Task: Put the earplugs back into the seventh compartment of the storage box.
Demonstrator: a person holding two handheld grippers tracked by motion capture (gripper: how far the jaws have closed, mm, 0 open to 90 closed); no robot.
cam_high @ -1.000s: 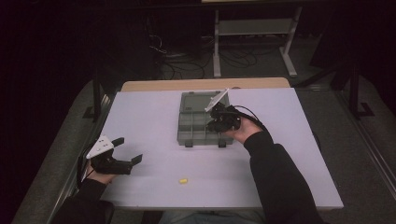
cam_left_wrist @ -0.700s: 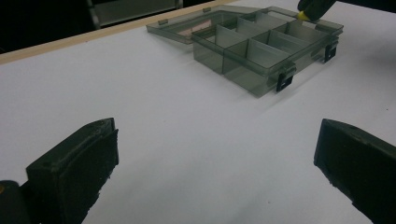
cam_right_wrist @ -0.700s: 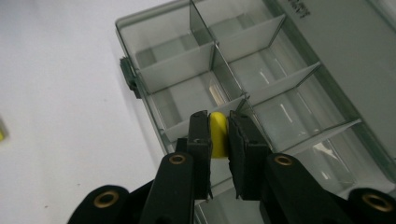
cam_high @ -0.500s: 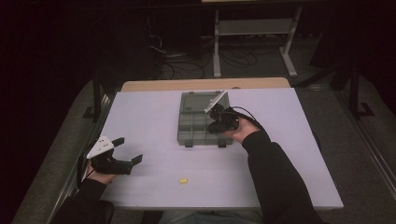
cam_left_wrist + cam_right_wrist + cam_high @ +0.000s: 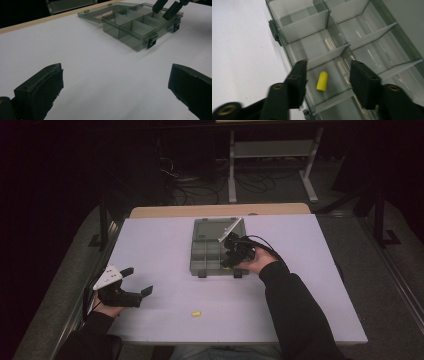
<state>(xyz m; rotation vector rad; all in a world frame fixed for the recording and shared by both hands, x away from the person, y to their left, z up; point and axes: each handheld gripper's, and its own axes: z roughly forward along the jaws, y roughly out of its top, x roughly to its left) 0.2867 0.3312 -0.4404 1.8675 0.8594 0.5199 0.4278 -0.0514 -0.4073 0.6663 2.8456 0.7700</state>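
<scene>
table top (image 5: 165, 240): plain pale sheet, kinda lavender-white, covers pretty much the whole surface
wood edge (image 5: 200, 210): tan strip peeking out along the far side of the sheet
metal rack (image 5: 272, 150): light grey, stands on the floor beyond the table, has one low shelf
cables (image 5: 200, 185): dark tangle on the floor just left of the rack
floor (image 5: 395, 235): grey, carpet-looking, goes dark farther back

text: none legible | labels: none | brands: none | numbers: none
</scene>
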